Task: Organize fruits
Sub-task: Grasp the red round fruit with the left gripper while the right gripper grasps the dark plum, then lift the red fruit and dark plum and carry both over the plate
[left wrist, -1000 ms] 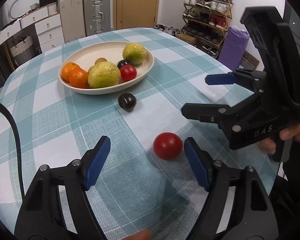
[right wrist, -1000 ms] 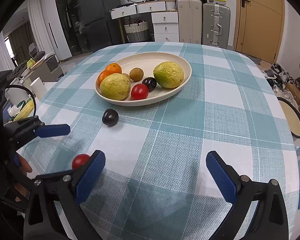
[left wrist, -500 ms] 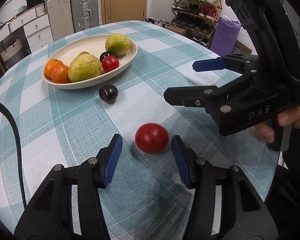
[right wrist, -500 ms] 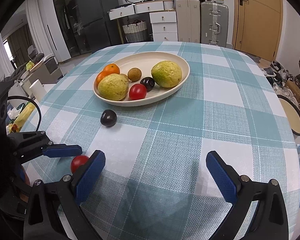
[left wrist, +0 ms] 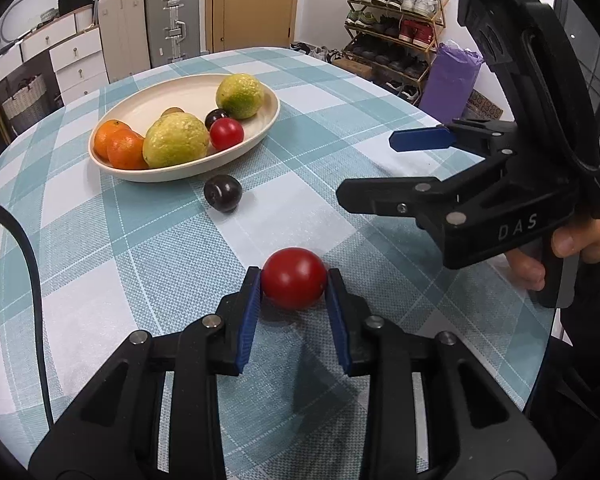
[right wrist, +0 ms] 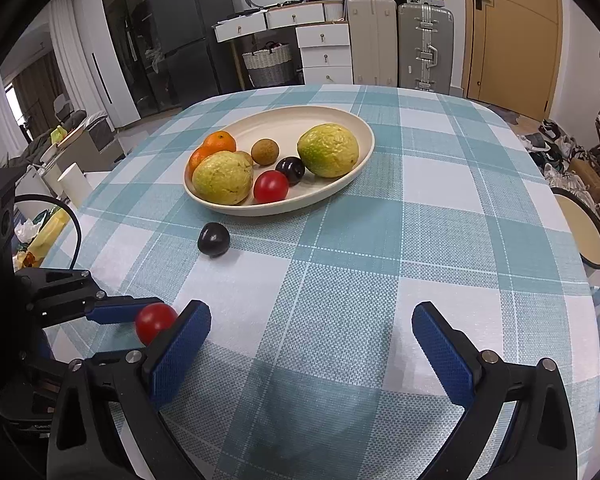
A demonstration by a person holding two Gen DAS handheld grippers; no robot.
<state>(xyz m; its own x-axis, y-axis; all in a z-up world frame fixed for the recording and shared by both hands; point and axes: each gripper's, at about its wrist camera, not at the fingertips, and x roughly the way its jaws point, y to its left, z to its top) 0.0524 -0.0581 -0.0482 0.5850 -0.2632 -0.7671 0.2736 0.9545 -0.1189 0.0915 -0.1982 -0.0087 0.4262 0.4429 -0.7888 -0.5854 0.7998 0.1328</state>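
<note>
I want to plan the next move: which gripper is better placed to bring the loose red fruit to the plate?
Left. The left gripper has just closed on the red fruit; the right gripper stands open, empty.

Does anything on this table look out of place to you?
Two fruits sit outside the plate: a dark plum alone on the checked cloth just in front of it, and a red tomato near the table's edge, pinched between the left tongs. The rest lie in the plate. Nothing looks spilled or damaged.
</note>
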